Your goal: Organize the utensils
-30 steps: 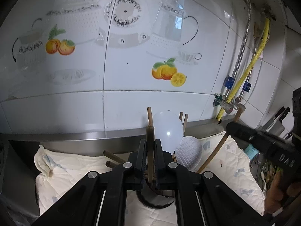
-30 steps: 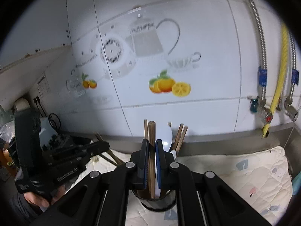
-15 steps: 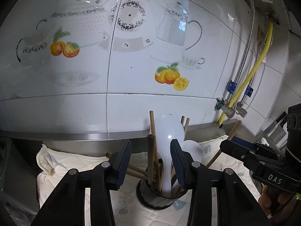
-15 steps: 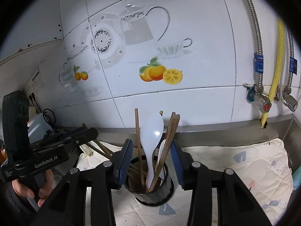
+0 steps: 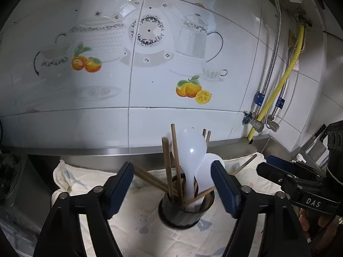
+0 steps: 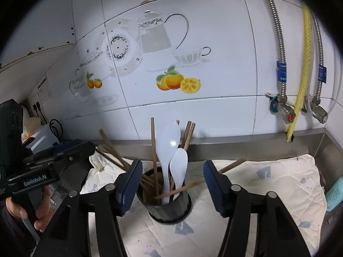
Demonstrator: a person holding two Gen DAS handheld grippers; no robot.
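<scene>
A dark utensil holder (image 5: pixel 182 212) (image 6: pixel 169 207) stands on a white quilted cloth (image 5: pixel 133 229) (image 6: pixel 268 184). It holds several wooden chopsticks (image 5: pixel 169 165) (image 6: pixel 154 150), a white spoon (image 5: pixel 193 152) (image 6: pixel 168 141) and a white rice paddle (image 5: pixel 206 169) (image 6: pixel 179 165). My left gripper (image 5: pixel 171 167) hangs just in front of the holder, its jaws opening, with nothing pressed between the pads. My right gripper (image 6: pixel 172 165) faces the same holder, its jaws also opening around nothing. One chopstick (image 6: pixel 231 165) leans out far to the right.
A tiled wall with fruit and teapot prints rises behind a steel ledge (image 6: pixel 235 141). Metal and yellow hoses (image 6: pixel 300 85) with valves hang at the right. Knives (image 5: pixel 319 141) stand at the far right. A teal object (image 6: pixel 334 192) lies at the cloth's right edge.
Both grippers were shut on a wooden chopstick a second ago. Their jaws have spread wide, the chopsticks now stand in the holder, and both grippers have drawn back from it.
</scene>
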